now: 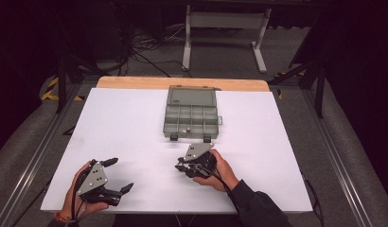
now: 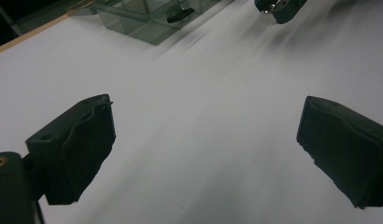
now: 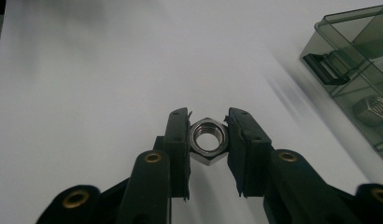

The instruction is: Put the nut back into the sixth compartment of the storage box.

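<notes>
- The right tongs (image 3: 208,140), low in the middle of the right gripper view, are clamping a steel hex nut (image 3: 208,141) between both pads, its hole facing the camera.
- The left tongs (image 1: 117,176), at the lower left of the high view, are gaping wide with nothing in them, hovering over the white tabletop (image 1: 135,127).
- The compartment box (image 1: 190,114) is lying open just above the right hand; another nut (image 3: 372,111) is sitting inside.
- Judging by this, the nut is probably heading for a compartment: keeping the squeeze steady and lowering well inside the dividers before letting go should stop it rolling.
</notes>
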A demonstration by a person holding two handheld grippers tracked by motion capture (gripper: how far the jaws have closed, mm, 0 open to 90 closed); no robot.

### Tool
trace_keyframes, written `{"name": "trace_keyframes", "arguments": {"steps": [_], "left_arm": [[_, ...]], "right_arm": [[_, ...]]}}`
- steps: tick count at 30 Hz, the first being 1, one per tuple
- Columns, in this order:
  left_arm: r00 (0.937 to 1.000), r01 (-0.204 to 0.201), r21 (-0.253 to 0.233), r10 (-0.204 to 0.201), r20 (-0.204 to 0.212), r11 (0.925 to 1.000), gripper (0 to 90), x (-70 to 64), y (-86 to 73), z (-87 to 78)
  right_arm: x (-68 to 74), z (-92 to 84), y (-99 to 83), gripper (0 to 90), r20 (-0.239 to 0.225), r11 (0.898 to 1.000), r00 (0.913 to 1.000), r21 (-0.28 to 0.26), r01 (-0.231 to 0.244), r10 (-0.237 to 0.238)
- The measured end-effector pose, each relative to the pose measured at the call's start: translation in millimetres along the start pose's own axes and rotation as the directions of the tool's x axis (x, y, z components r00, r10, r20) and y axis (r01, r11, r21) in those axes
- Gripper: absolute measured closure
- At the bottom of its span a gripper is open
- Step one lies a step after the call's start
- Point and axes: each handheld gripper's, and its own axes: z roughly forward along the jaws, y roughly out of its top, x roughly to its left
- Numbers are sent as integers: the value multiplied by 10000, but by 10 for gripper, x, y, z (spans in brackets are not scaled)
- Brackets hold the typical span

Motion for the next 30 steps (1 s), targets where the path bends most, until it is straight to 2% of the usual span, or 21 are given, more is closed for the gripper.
{"name": "trace_keyframes", "arguments": {"steps": [22,30], "left_arm": [[10000,31,38,-31,63,10000,52,-7,1,15],[9999,40,59,-40,99,10000,52,-6,-4,21]], "right_arm": [[-168,-107,12,706,636,9991,9973,-199,-362,374],[-298,-146,87,706,1001,9976,9932,-420,-547,587]]}}
